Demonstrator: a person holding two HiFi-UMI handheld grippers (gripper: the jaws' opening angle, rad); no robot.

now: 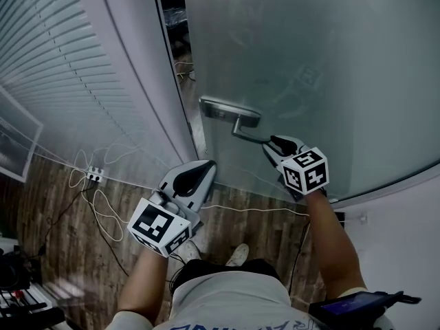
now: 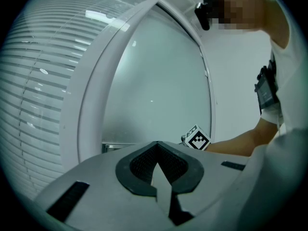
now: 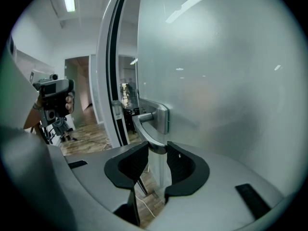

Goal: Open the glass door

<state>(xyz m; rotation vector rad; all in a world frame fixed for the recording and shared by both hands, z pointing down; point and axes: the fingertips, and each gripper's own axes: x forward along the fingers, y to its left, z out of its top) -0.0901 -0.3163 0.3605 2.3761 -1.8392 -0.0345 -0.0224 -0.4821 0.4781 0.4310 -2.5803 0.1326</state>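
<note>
The frosted glass door (image 1: 330,60) stands slightly ajar from its frame (image 1: 175,88). A metal lever handle (image 1: 244,130) sticks out from a plate (image 1: 227,108) near the door's edge. My right gripper (image 1: 271,143) is shut on the free end of that lever. In the right gripper view the handle (image 3: 144,124) runs down between the two pads of the right gripper (image 3: 157,153). My left gripper (image 1: 206,167) hangs lower left of the handle, shut and empty, close to the frame. In the left gripper view, the left gripper (image 2: 156,148) faces the door (image 2: 154,95).
Window blinds (image 1: 62,67) fill the wall left of the frame. Cables (image 1: 103,198) and a power strip (image 1: 95,175) lie on the wooden floor below. Through the door gap (image 3: 126,95) a room shows. A person with a camera (image 3: 53,100) stands at the left.
</note>
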